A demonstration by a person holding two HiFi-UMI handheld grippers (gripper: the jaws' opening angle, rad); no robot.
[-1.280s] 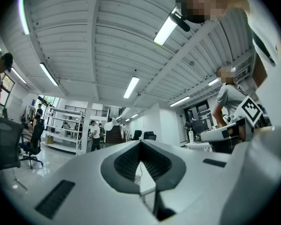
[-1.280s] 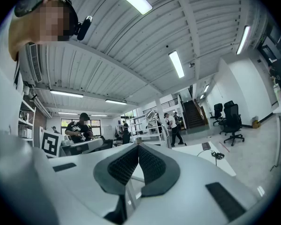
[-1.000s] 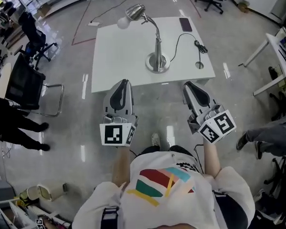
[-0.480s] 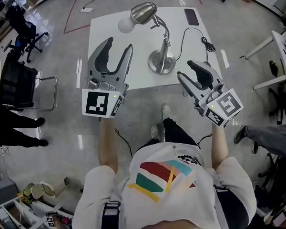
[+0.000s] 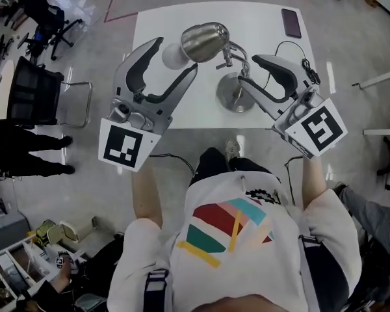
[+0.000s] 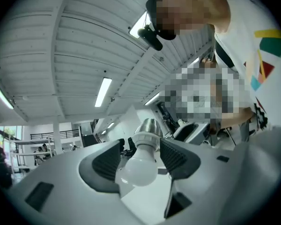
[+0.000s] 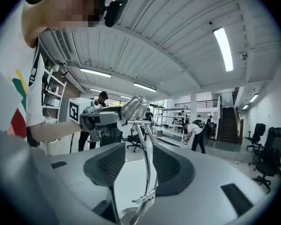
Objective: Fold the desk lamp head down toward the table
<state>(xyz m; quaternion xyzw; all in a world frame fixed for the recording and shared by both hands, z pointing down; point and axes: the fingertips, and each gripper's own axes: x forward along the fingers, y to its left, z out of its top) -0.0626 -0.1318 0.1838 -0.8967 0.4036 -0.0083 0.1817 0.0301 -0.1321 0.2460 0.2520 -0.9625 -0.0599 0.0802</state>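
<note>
A chrome desk lamp stands on the white table [image 5: 156, 18], its round base [image 5: 233, 101] near the front edge. Its curved neck [image 7: 147, 163] rises to the metal head [image 5: 205, 41], which holds a white bulb [image 5: 172, 56] pointing left. My left gripper [image 5: 175, 56] is open, its jaws just opened wide. The bulb [image 6: 138, 170] sits between the pads without touching them. My right gripper [image 5: 252, 70] has also just opened. It stands open around the neck, above the base, with the pads clear of the metal.
A dark phone [image 5: 290, 23] lies at the table's far right corner. The lamp's black cable [image 5: 292, 47] loops beside the right gripper. A black office chair [image 5: 32, 103] and a standing person [image 5: 26, 155] are on the floor to the left.
Both grippers went from shut in front of the table to open at the lamp. The left now brackets the bulb and the right brackets the neck.
</note>
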